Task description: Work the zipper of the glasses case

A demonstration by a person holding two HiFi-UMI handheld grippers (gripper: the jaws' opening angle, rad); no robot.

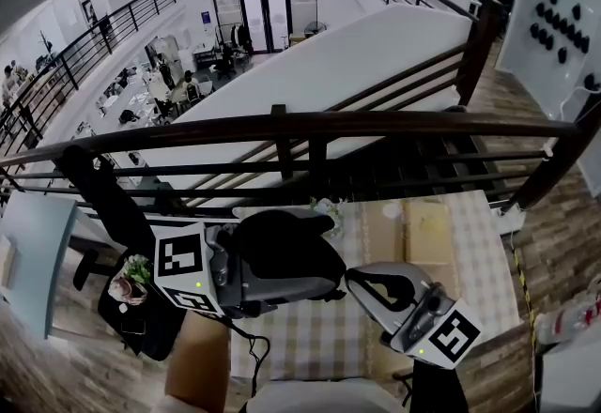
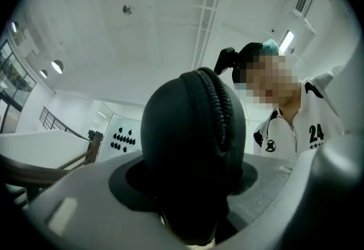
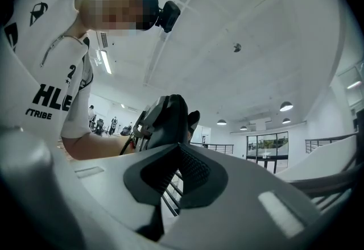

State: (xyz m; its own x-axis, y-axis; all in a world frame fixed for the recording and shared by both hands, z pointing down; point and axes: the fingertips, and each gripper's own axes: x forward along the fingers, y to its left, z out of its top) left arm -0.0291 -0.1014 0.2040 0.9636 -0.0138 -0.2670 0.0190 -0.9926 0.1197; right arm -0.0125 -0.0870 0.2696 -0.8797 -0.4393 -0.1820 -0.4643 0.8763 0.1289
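The left gripper (image 1: 255, 276), nearest, is clamped on the black glasses case (image 1: 286, 247), whose zipper (image 2: 219, 108) runs up its rounded end. Below the case lies a checked tablecloth (image 1: 310, 341) on a mezzanine; beyond it a dark railing (image 1: 376, 127), to its right a cardboard box (image 1: 427, 233). The right gripper (image 1: 355, 280), jaws together with nothing seen between, points at the case's right end, just beside it.

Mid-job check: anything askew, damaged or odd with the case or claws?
Nothing stands out. The glasses case sits in the left claw, lifted above the checked table, and the zipper teeth on its end look even and undamaged. The right claw is shut beside it; whether it grips anything is unclear.
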